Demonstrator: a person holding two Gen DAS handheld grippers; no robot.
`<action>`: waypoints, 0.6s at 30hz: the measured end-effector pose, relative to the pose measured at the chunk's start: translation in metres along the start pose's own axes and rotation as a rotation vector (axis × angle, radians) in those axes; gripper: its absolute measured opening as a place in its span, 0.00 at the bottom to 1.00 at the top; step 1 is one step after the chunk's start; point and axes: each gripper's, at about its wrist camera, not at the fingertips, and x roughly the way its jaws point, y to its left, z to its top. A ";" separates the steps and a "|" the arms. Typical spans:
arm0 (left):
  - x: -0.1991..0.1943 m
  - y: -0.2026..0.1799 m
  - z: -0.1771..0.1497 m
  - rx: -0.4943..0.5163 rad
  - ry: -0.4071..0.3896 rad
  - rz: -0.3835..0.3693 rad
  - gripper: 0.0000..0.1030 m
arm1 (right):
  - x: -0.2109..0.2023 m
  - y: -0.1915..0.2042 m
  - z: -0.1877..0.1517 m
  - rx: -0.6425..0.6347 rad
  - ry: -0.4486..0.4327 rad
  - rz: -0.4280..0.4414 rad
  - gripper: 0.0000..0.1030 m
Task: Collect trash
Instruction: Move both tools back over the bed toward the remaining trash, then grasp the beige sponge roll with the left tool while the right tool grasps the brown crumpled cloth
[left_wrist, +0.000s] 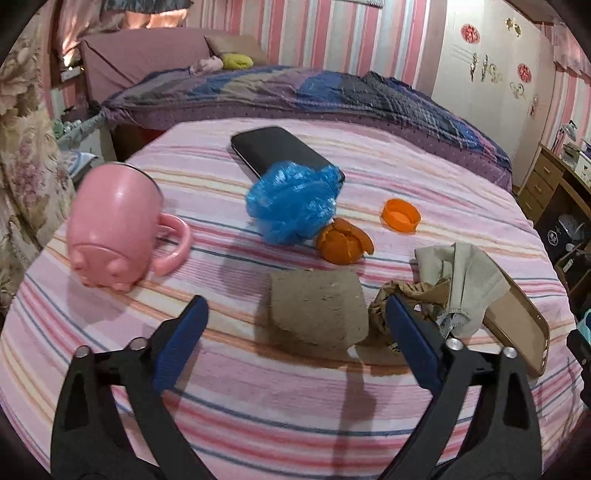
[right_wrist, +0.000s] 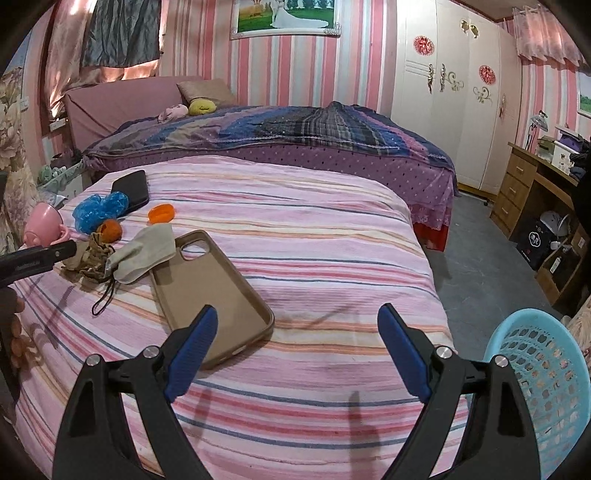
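Pink-striped bedspread (left_wrist: 258, 424) carries the scattered trash. Left gripper (left_wrist: 295, 314) spread wide, straddling grey cardboard scrap (left_wrist: 317, 310), not touching. Right gripper (right_wrist: 297, 325) spread, empty, near phone case (right_wrist: 210, 295).

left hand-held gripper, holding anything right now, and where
Nothing. The left hand-held gripper is open, its fingers either side of the grey-brown cardboard piece, not closed on it.

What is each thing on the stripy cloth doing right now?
left gripper: open, empty
right gripper: open, empty
pink mug: tipped on its side
phone case: empty, hollow side up
orange peel: split open
orange cap: open side up
blue bag: crumpled
basket: its contents are hidden
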 end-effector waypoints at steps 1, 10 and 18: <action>0.002 0.000 0.000 -0.003 0.009 -0.006 0.82 | 0.001 0.002 0.000 -0.002 0.003 0.001 0.84; 0.002 0.004 -0.003 -0.022 0.032 -0.096 0.48 | 0.008 0.019 0.002 -0.046 0.035 0.022 0.84; 0.006 0.013 -0.007 -0.057 0.065 -0.080 0.71 | 0.009 0.041 0.006 -0.107 0.043 0.022 0.84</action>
